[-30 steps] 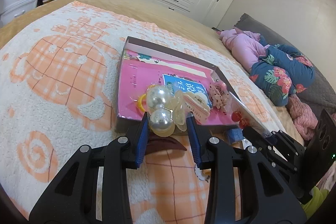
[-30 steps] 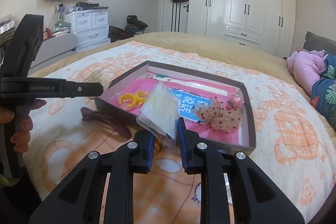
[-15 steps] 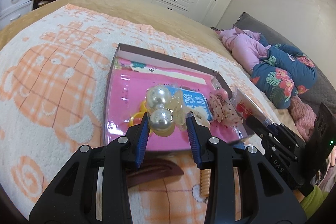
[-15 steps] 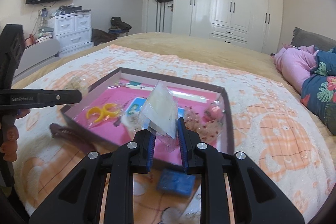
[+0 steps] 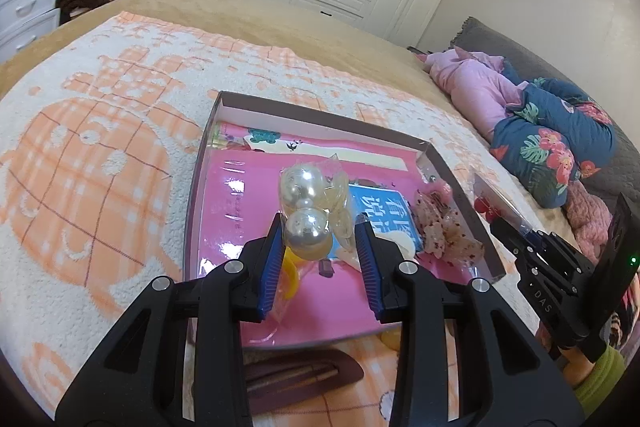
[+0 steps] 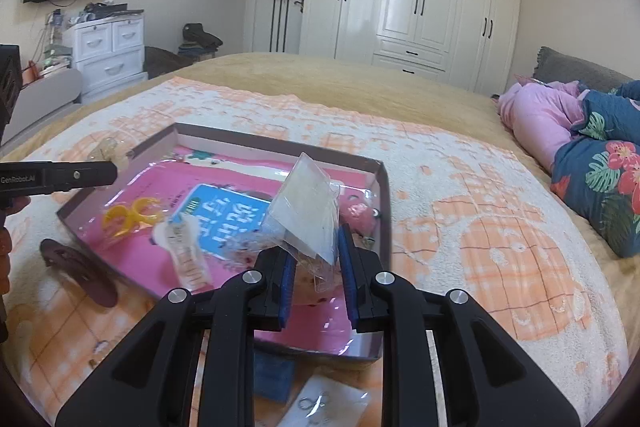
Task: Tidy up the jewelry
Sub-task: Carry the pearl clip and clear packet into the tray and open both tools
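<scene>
Left tool point(image 5: 318, 247) grips pearl ornament bag point(image 5: 308, 211) over near-left part of tray point(image 5: 320, 125) on bed point(image 5: 100, 155). Right tool point(image 6: 316, 267) clamps clear packet point(image 6: 306, 211) above tray's near-right corner. Only right wrist view shows blue box point(image 6: 274, 373) and ring packet point(image 6: 320, 405) near the tray.

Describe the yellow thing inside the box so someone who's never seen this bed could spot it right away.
On the orange-and-white blanket lies a shallow brown-walled box lined in pink. Near its left wall, beside the blue label, sits a small yellow plastic clip. It is the only yellow, claw-shaped piece there.
</scene>
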Motion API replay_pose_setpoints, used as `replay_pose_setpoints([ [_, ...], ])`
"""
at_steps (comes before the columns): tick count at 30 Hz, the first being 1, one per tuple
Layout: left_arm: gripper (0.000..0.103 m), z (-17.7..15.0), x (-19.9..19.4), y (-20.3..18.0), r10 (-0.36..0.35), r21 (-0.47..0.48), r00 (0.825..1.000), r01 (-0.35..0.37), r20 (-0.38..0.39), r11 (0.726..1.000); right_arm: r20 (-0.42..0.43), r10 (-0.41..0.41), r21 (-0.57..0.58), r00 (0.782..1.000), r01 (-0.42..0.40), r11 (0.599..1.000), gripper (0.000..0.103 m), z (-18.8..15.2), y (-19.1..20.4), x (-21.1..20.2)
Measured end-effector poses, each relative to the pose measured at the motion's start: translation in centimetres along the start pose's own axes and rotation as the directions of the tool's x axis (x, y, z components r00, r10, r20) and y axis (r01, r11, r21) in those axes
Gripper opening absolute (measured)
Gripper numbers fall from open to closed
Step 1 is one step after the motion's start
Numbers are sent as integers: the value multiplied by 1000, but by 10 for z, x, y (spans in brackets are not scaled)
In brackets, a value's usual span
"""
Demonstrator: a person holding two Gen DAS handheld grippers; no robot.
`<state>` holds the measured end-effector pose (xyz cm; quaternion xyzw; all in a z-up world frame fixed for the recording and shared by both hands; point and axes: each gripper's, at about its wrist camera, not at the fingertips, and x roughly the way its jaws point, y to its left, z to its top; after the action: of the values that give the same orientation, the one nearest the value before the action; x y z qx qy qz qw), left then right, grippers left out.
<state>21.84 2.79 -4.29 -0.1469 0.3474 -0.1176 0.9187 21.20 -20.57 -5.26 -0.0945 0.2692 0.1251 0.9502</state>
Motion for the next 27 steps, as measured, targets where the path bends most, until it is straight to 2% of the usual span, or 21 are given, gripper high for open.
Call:
replay_pose_setpoints([
  [17, 27, 5, 34, 22, 61, -10, 996, -62, -66, 998, -109, -29, 27, 994, 32, 999, 20, 0, -15, 41],
  [27, 27, 2, 34, 12, 64, 37, 995, -61, -72, 997, -133, -7, 48, 991, 13, 999, 21, -4, -12, 39],
])
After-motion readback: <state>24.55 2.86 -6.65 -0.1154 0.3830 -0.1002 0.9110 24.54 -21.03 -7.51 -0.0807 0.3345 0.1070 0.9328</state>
